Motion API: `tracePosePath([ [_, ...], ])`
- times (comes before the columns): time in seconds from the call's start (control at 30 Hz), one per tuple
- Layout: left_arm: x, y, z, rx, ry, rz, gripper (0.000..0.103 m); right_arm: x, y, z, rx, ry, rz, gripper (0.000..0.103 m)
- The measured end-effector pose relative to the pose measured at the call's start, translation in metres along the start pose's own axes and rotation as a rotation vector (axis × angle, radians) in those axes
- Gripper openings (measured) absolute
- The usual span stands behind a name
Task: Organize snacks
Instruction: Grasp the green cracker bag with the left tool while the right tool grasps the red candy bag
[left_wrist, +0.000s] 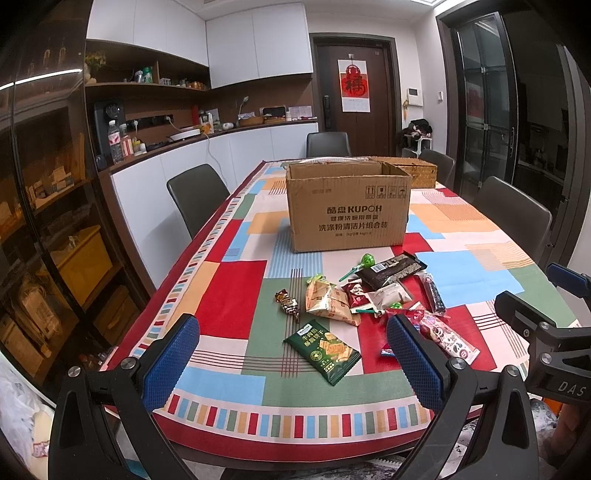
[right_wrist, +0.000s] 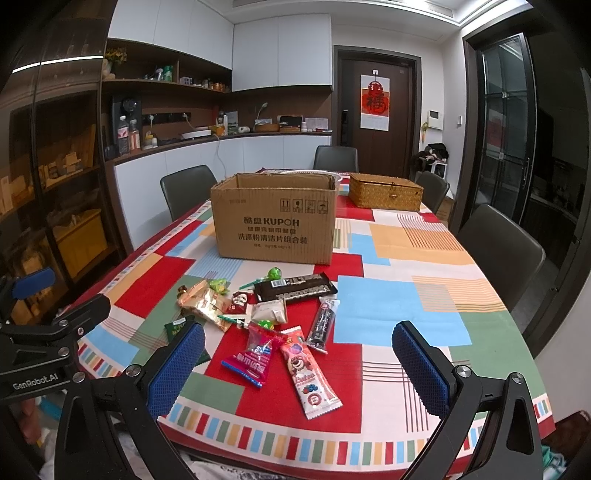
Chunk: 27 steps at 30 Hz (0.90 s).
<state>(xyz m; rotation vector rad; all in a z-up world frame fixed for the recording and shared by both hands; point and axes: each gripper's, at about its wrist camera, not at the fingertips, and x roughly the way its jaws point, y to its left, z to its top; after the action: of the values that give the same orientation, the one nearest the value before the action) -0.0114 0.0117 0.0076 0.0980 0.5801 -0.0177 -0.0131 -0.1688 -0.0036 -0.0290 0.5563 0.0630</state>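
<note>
Several snacks lie in a loose pile on the patterned tablecloth: a green cracker pack (left_wrist: 322, 351) (right_wrist: 173, 329), a tan snack bag (left_wrist: 327, 301) (right_wrist: 203, 301), a dark chocolate bar (left_wrist: 391, 271) (right_wrist: 295, 288), a pink bear-print stick pack (left_wrist: 448, 334) (right_wrist: 308, 371), a pink candy bag (right_wrist: 255, 356) and a green lollipop (left_wrist: 367, 260) (right_wrist: 274, 274). An open cardboard box (left_wrist: 347, 206) (right_wrist: 275, 218) stands behind them. My left gripper (left_wrist: 291, 363) is open and empty above the near table edge. My right gripper (right_wrist: 299, 373) is open and empty, to its right.
A woven lidded basket (right_wrist: 386, 192) (left_wrist: 417, 170) sits behind the box on the right. Grey chairs (left_wrist: 195, 195) (right_wrist: 498, 251) ring the table. A counter with cabinets (left_wrist: 221, 147) runs along the left wall.
</note>
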Motion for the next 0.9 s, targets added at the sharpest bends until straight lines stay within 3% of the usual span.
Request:
tracePosePath([
  [0.2,0.015,0.005,-0.001,-0.015,0.047,0.004,0.103,0.013,0.003,0.003,-0.025,0.037,0.015,0.103],
  [0.53,0.059,0.006,-0.002,-0.025,0.162,-0.082,0.101,0.052,0.012,0.011,-0.053,0.133,0.083,0.102],
  [0.9,0.119,0.005,-0.003,-0.074,0.329,-0.152,0.087,0.115,0.014,0.012,-0.029,0.295,0.131,0.086],
])
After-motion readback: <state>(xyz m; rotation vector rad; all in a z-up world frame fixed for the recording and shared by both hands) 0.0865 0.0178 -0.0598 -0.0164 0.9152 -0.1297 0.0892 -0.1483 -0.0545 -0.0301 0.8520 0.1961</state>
